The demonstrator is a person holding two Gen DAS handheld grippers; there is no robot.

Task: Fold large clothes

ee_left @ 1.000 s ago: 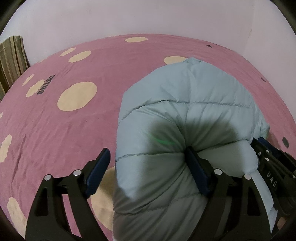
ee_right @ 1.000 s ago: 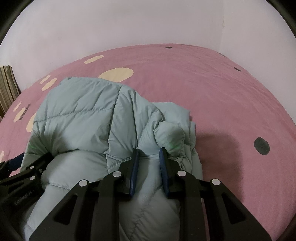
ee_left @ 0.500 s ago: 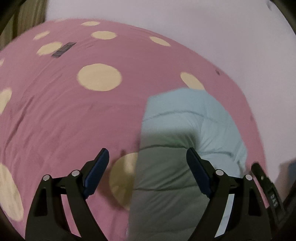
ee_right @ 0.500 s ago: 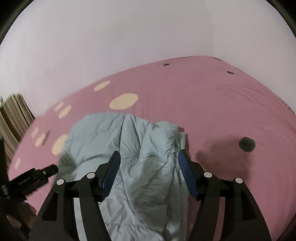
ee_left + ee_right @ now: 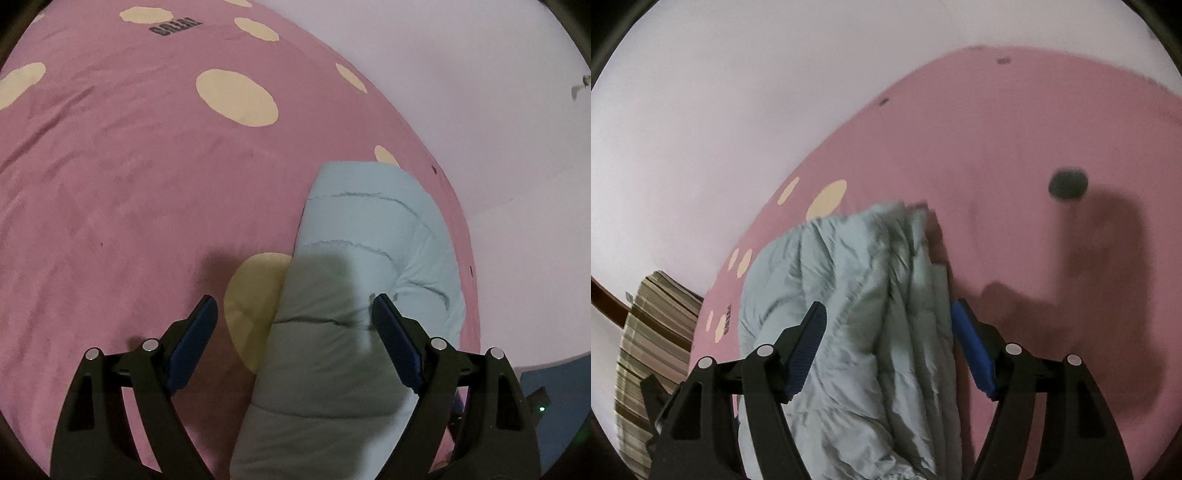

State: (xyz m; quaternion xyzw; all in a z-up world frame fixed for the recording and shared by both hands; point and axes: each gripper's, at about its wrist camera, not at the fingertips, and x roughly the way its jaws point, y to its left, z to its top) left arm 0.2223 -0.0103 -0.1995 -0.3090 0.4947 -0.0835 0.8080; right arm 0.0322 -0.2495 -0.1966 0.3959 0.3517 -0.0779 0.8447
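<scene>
A pale blue puffy quilted jacket (image 5: 354, 266) lies folded in a long bundle on the pink bed cover (image 5: 129, 184); it also shows in the right wrist view (image 5: 857, 306). My left gripper (image 5: 295, 325) is open and empty, held above the near end of the bundle. My right gripper (image 5: 890, 336) is open and empty, above the jacket's other side with its right finger past the edge. Neither gripper touches the jacket.
The bed cover has cream dots (image 5: 236, 98) and small dark dots (image 5: 1067, 184). White walls (image 5: 480, 92) border the bed on its far sides. A striped curtain or fabric (image 5: 653, 332) hangs at the left in the right wrist view.
My right gripper opened and let go of the jacket. Both grippers lifted and drew back from the jacket, which now lies lower and farther in both views.
</scene>
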